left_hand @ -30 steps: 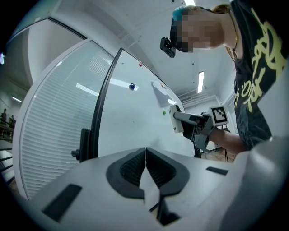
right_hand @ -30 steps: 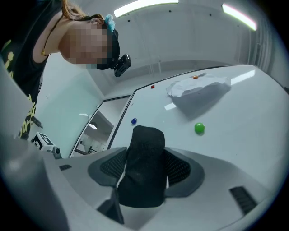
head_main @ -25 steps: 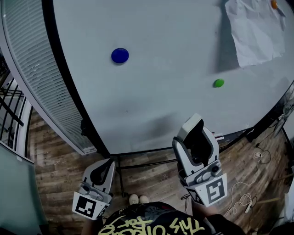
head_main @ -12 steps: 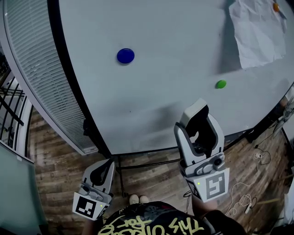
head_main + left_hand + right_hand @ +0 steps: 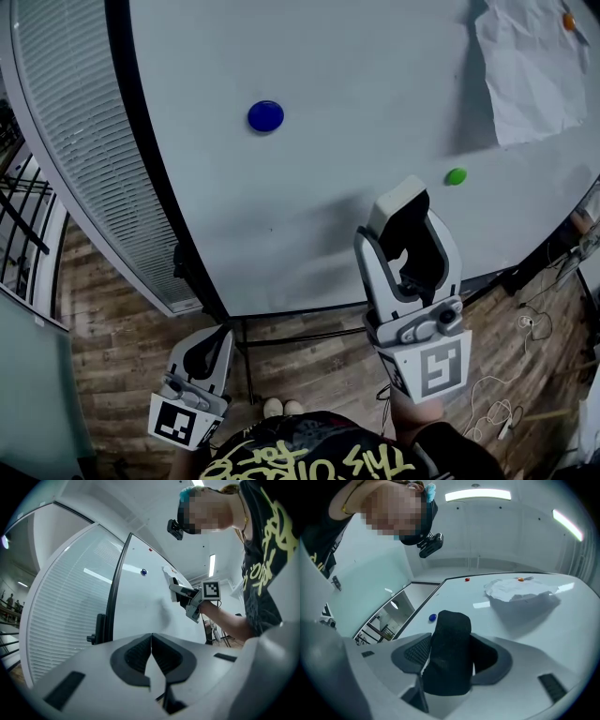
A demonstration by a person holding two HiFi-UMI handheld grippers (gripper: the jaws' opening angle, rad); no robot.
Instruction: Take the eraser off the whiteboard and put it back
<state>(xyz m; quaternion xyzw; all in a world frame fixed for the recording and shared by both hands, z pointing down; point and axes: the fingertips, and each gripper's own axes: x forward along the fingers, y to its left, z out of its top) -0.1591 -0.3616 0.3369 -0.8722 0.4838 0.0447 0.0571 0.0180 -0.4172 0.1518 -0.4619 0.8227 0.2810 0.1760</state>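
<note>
The eraser, a black felt block with a white back, sits clamped between the fingers of my right gripper, which is held up in front of the lower part of the whiteboard. Whether the eraser touches the board cannot be told. In the right gripper view the eraser fills the gap between the jaws of that gripper. My left gripper hangs low by the person's side, below the board's edge. Its pads meet with nothing between them.
On the board are a blue magnet, a green magnet and a crumpled paper sheet pinned by an orange magnet. Window blinds stand to the left. The board's stand and cables are on the wood floor.
My right gripper has risen with the eraser, from below the board's lower edge up in front of it, closer to the green magnet. The left gripper has stayed put.
</note>
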